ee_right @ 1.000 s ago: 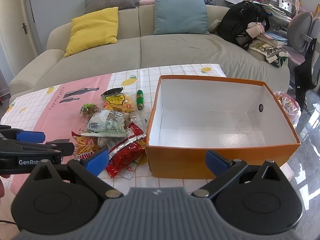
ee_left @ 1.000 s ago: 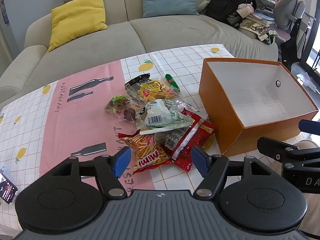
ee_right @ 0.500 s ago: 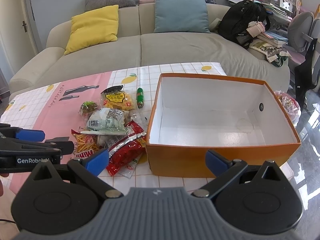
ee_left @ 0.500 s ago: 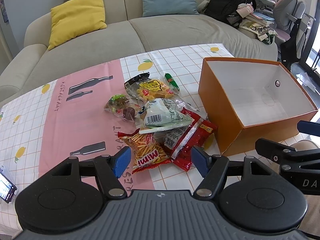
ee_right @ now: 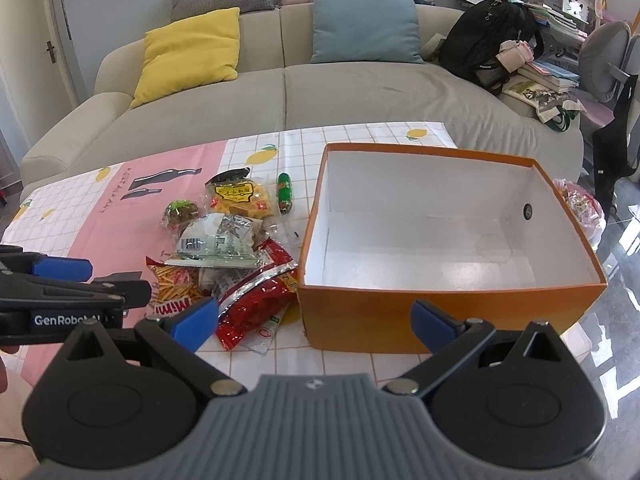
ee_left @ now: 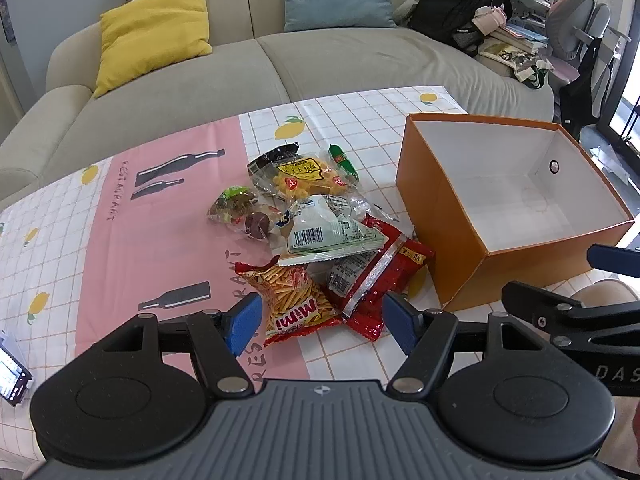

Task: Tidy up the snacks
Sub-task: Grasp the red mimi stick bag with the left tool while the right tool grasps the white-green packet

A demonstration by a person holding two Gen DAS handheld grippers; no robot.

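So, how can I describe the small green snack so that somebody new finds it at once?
Start at the orange box on the table. The snack pile lies left of it. At the pile's far edge, toward the sofa, lies the green stick: the only slim, tube-shaped pack, beside the yellow bag.

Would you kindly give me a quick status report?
Left gripper and right gripper open, holding nothing. Snack pile on table beside orange box; box holds nothing. Nothing in the way.
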